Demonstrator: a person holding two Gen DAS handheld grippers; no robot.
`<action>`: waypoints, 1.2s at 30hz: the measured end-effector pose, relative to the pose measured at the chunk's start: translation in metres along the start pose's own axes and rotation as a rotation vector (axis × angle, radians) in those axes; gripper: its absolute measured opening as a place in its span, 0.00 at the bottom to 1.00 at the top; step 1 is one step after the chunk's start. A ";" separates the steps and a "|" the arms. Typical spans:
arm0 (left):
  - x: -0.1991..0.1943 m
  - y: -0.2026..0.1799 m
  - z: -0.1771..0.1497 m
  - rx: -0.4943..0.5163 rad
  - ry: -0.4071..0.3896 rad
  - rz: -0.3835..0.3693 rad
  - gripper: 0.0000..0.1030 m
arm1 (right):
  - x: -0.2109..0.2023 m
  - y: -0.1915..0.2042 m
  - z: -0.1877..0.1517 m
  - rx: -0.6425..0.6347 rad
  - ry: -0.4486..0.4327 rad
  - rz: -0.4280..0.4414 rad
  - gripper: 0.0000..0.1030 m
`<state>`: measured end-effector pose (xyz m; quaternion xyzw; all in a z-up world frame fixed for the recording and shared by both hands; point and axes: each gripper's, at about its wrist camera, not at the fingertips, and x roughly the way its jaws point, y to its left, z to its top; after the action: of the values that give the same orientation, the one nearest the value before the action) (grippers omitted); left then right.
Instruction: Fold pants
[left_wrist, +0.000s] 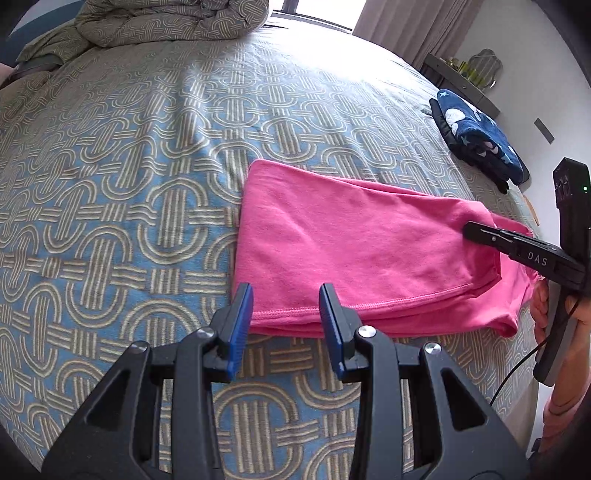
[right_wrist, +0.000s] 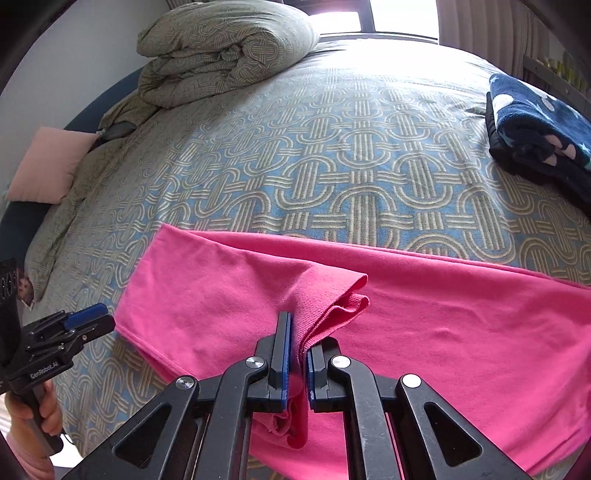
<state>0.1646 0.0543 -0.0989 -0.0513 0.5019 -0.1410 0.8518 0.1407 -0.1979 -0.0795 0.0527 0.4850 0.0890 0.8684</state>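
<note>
Pink pants (left_wrist: 354, 251) lie folded flat on the patterned bedspread (left_wrist: 129, 177). My left gripper (left_wrist: 286, 314) is open and empty, its blue pads just in front of the near hem of the pants. My right gripper (right_wrist: 299, 354) is shut on a bunched ribbed edge of the pink pants (right_wrist: 332, 306) and holds it over the flat layers. The right gripper also shows in the left wrist view (left_wrist: 480, 232), lying over the right end of the pants. The left gripper shows at the left edge of the right wrist view (right_wrist: 88, 317).
A folded dark blue blanket with stars (left_wrist: 480, 136) lies at the bed's right edge. A rolled duvet (right_wrist: 221, 51) sits at the head of the bed, with a pink pillow (right_wrist: 48, 166) to its left. A window and curtains stand beyond.
</note>
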 end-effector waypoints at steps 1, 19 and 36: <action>0.001 -0.001 0.000 0.005 -0.001 0.002 0.37 | -0.003 -0.001 0.000 0.002 -0.014 -0.004 0.06; 0.015 -0.026 0.000 0.078 0.014 0.028 0.38 | 0.009 -0.032 -0.020 0.026 0.064 -0.138 0.24; 0.027 -0.087 -0.002 0.210 0.053 0.038 0.38 | -0.010 -0.043 -0.057 0.086 0.085 -0.070 0.25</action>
<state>0.1584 -0.0367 -0.1030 0.0513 0.5078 -0.1780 0.8413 0.0920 -0.2421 -0.1086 0.0691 0.5263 0.0398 0.8466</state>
